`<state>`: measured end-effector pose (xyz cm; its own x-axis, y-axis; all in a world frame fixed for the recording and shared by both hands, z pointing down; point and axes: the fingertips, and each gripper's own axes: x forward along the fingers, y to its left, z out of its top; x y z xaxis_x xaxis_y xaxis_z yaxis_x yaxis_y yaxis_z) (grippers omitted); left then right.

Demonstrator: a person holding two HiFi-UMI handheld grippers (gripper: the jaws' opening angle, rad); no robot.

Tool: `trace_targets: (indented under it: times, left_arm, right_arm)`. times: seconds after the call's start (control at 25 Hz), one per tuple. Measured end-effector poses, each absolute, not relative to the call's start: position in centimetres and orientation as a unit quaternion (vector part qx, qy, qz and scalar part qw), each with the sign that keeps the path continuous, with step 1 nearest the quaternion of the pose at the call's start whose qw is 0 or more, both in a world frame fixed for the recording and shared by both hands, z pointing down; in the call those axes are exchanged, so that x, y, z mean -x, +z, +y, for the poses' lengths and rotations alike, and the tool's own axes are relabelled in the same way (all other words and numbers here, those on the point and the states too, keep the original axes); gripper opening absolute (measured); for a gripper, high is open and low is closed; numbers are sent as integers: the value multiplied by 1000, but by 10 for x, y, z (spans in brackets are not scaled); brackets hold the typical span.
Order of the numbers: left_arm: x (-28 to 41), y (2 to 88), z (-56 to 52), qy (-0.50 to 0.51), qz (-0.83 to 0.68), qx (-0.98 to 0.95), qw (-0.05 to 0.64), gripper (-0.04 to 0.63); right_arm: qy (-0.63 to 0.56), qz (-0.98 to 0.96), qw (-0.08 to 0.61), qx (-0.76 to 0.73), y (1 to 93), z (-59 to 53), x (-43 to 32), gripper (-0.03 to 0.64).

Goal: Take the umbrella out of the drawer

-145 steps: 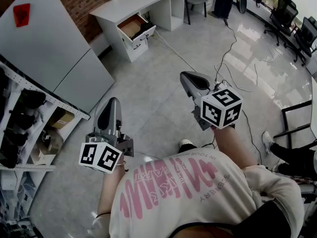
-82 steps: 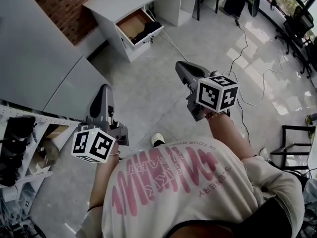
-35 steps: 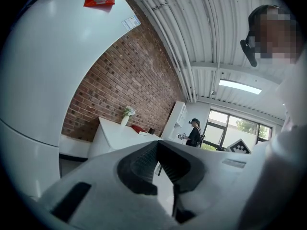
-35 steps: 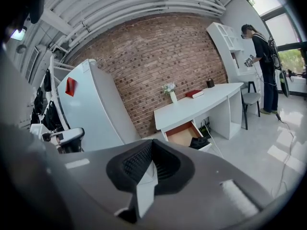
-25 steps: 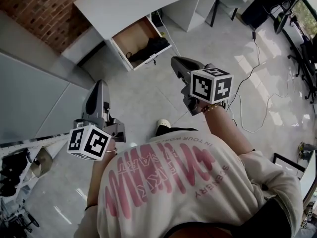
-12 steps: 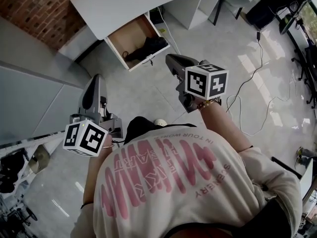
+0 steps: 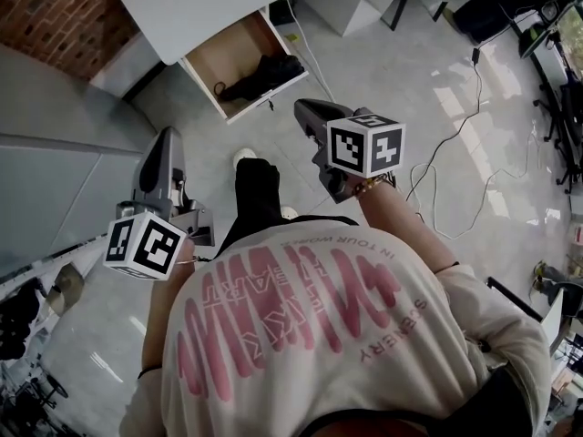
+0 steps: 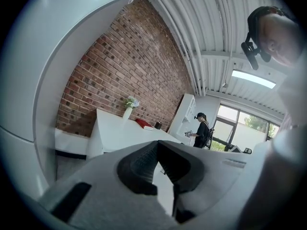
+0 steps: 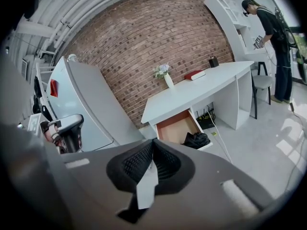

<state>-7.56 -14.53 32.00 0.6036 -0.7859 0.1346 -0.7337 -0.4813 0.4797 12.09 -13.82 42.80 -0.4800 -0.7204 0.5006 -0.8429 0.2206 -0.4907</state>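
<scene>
The right gripper [image 7: 305,115] has its jaws pressed together on nothing, and so does the left gripper [image 7: 168,144]. Above and slightly left of the right one, well apart, the open drawer [image 7: 226,55] holds the dark umbrella [image 7: 266,71], which lies lengthwise along the drawer's front edge. The right gripper is nearer.

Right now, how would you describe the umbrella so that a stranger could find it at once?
Find the white desk against the brick wall; below its top, one drawer is pulled open and shows a brown inside. The umbrella is the black folded bundle lying at the drawer's front end, the only dark thing on that bare brown bottom.
</scene>
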Motion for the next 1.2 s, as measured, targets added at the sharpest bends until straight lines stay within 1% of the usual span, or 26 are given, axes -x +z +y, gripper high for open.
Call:
trace_targets:
  times: [0.36,0.6,0.76,0.8,0.88,1.04,1.16,1.2]
  left_arm:
    - [82,353,-215,-35,-450,-851,269,6]
    - [97,379,-262,-25,-458,-838,294,6]
    - [105,395,-279,-18,-467,-828,309,6]
    - [108,400,-280,-16,-471,-824,314,6]
    - [114,408,-284,-10,-478,-816,323,6]
    - [132,414,-300,-4,-492,-805,332,6]
    - [147,420,-311,2,-501,-796,340,6]
    - [152,423,-311,4,-505,-792,344,6]
  right_arm:
    - [390,-756,115,-513,461,-189,-125,14]
    - [411,-743,136,-511,492,-234,-118,28]
    - [412,-735,167,-512,522,-260,-122,67]
    - [412,-733,176,-511,530,-265,-123,84]
    - [411,-732,197,-506,544,-275,-126,139]
    - [399,-731,248,-496,564,-300,-129,188]
    - [389,-727,292,-484,584,-316,-125,238]
    - [384,-727,305,-480,591,-319,-124,237]
